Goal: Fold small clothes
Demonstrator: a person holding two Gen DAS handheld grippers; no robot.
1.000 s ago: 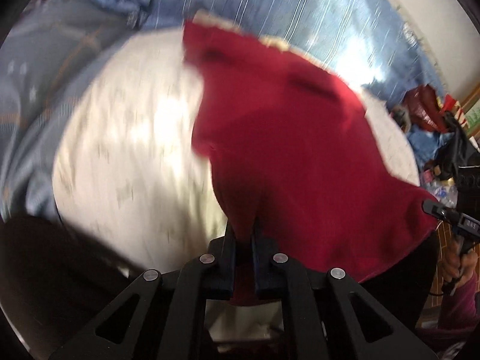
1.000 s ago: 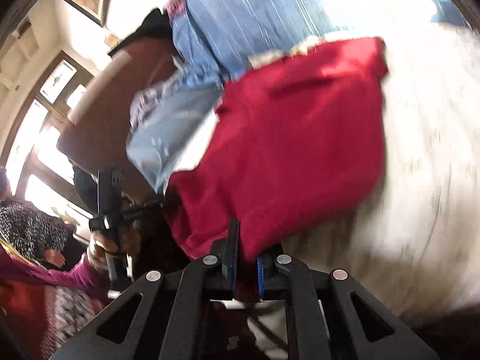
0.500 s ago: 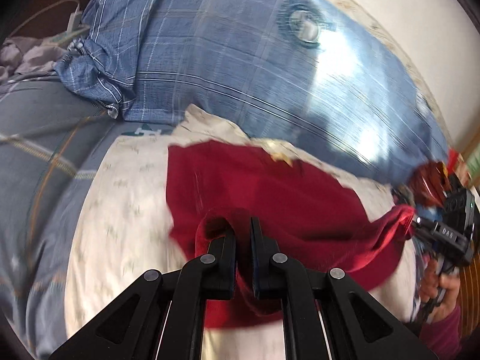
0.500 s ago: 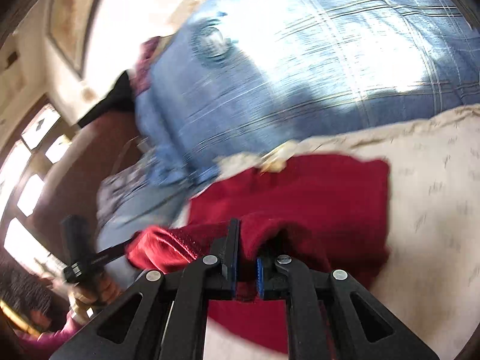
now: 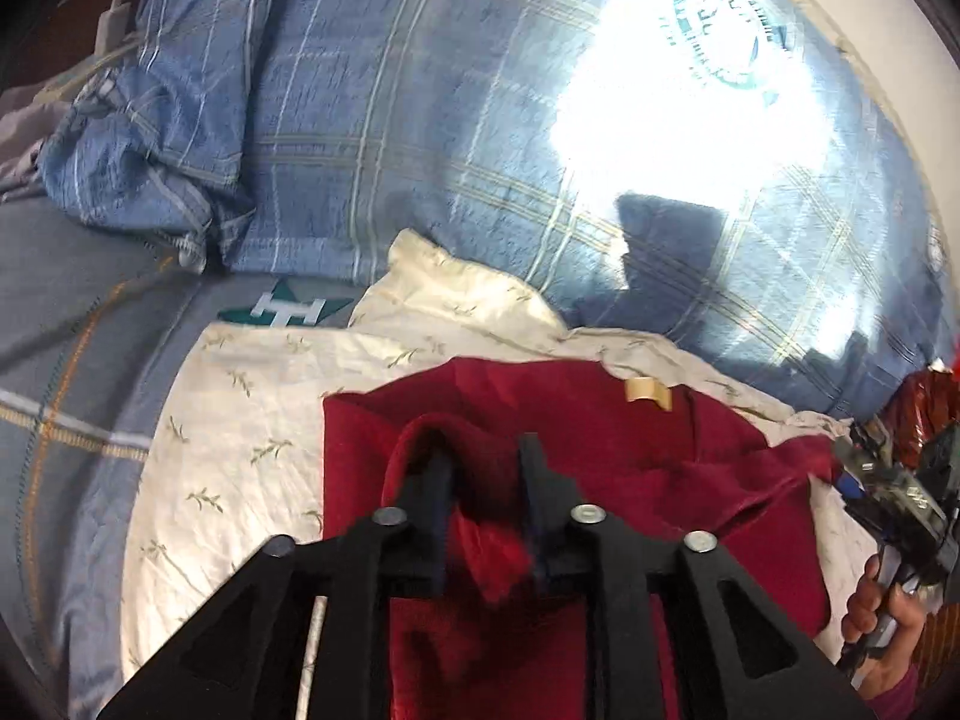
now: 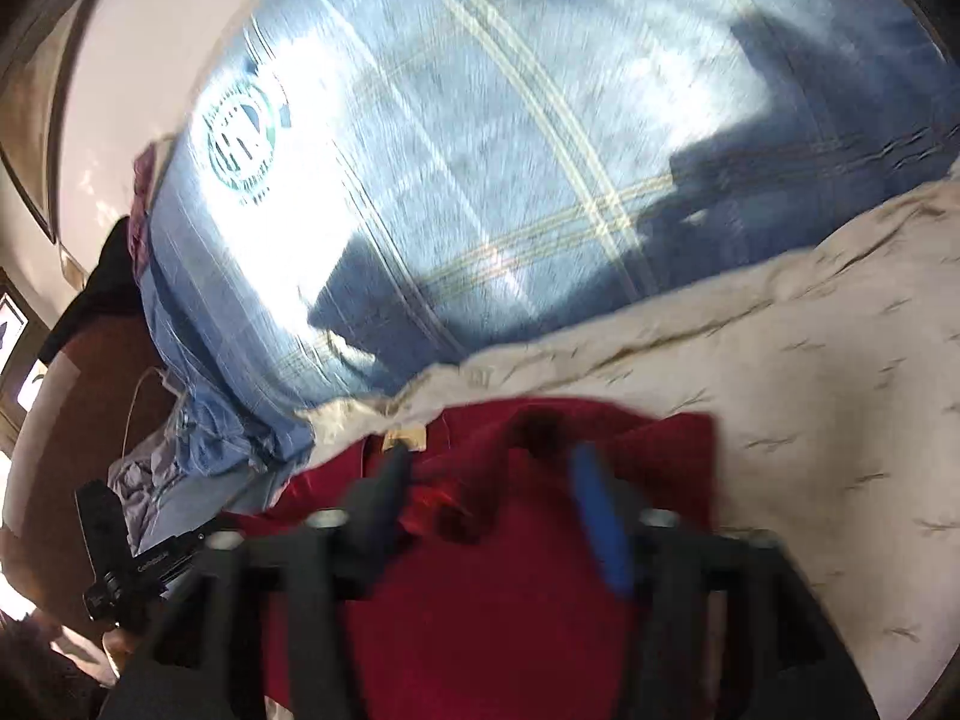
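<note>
A dark red garment [image 5: 606,480] lies on a cream leaf-print cloth [image 5: 252,420], folded over toward its tan neck label [image 5: 647,391]. My left gripper [image 5: 483,456] is open, its jaws apart over a raised fold of red fabric at the garment's left edge. In the right wrist view the red garment [image 6: 510,600] fills the lower middle, its label [image 6: 405,438] at the top. My right gripper [image 6: 489,462] is open, with a bunched fold lying loose between the blurred fingers. The right gripper also shows in the left wrist view [image 5: 888,498] at the right edge.
A large blue plaid pillow [image 5: 540,150] with a green round logo lies behind the cream cloth. A grey-blue plaid sheet [image 5: 66,372] covers the bed at left. The other hand-held gripper [image 6: 126,558] shows at lower left in the right wrist view.
Both grippers carried the garment's edge forward and down onto the garment, folding it. Both have since opened from shut and let go of the red fabric.
</note>
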